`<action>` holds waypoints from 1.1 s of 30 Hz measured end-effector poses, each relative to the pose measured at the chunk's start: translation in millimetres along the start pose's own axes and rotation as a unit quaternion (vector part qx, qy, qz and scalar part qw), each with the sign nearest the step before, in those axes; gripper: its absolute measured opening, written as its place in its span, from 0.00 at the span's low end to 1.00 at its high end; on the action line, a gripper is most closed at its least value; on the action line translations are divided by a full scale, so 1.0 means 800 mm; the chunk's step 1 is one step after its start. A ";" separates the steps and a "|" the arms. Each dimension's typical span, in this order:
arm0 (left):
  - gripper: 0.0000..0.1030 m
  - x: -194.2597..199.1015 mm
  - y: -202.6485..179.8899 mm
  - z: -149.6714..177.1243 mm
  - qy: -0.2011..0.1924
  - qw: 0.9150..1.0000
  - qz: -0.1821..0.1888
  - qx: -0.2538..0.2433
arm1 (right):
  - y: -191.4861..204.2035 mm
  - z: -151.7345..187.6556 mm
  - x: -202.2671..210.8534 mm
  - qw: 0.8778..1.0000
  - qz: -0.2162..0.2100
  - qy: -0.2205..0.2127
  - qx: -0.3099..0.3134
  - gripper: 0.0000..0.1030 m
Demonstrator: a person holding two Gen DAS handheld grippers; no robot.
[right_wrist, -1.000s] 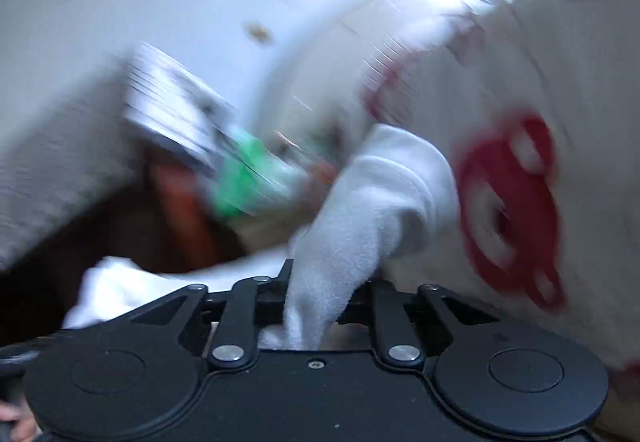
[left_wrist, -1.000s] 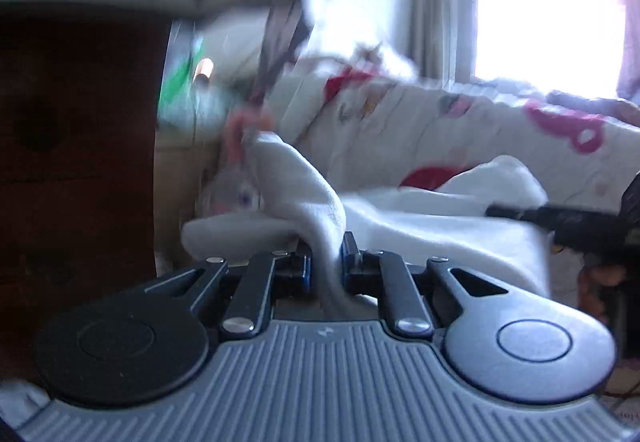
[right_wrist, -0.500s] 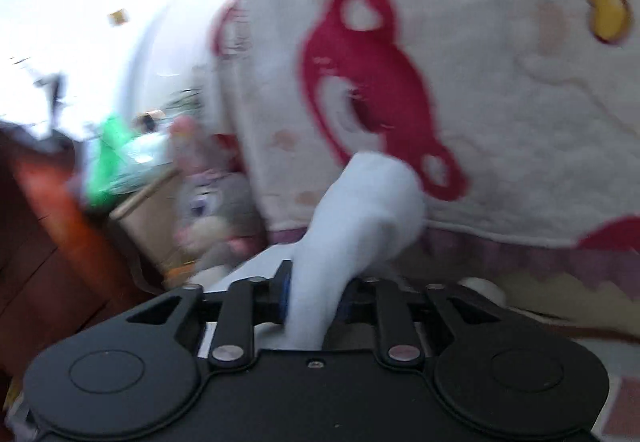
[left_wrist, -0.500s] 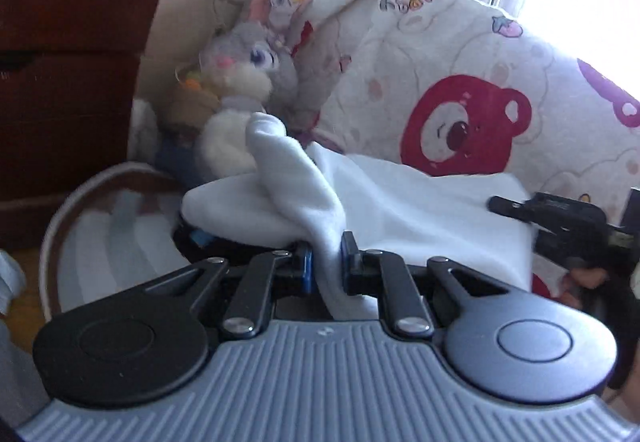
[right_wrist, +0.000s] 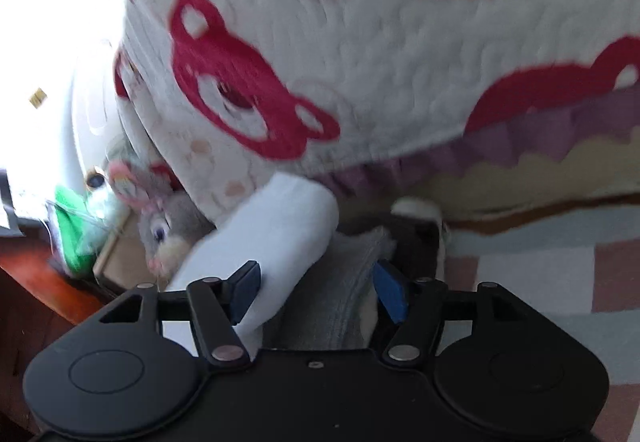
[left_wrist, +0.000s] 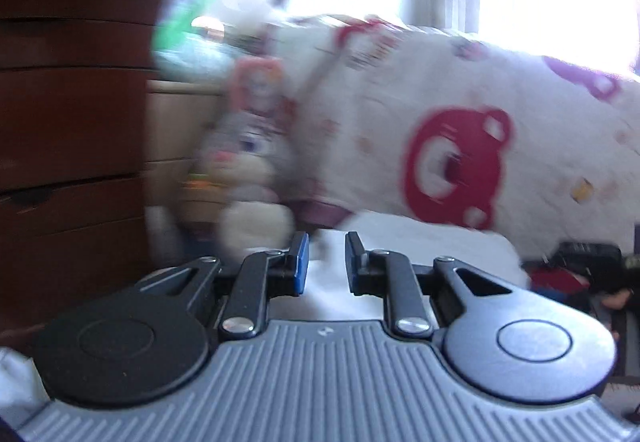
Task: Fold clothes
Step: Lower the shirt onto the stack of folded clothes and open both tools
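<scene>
White garment [left_wrist: 420, 242] lies just ahead of the left tongs [left_wrist: 325, 262], whose blue-padded fingers stand apart with the cloth showing in the gap, unpinched. The right tongs [right_wrist: 316, 288] are spread wide too, a rolled fold of the garment [right_wrist: 276, 238] leaning on the left pad. Beyond the garment hangs a bear-print quilt [right_wrist: 400, 42]; a plush rabbit [left_wrist: 244, 158] sits beside the quilt.
</scene>
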State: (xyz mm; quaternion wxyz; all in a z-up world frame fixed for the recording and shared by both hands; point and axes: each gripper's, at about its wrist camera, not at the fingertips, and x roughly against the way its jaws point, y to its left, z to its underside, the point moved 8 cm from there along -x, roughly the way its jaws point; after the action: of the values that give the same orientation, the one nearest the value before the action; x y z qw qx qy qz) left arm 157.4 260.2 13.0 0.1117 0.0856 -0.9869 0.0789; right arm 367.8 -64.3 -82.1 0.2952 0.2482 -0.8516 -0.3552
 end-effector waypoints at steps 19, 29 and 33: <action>0.35 -0.047 0.044 0.014 0.079 0.995 -0.025 0.062 | 0.162 0.148 0.021 0.863 -0.100 0.053 0.493 0.66; 0.41 -0.050 -0.009 0.060 0.084 0.996 0.017 -0.025 | 0.183 0.192 0.073 0.837 -0.209 0.111 0.494 0.62; 0.41 -0.041 -0.021 0.100 0.102 0.990 0.003 -0.097 | 0.169 0.117 0.034 0.885 -0.106 0.031 0.452 0.68</action>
State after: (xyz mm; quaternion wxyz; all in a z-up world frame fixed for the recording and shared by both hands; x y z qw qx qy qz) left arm 175.0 234.7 -69.6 0.2189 0.0628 -0.9737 -0.0086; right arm 256.3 46.0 -24.9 0.1381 0.4543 -0.8789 0.0465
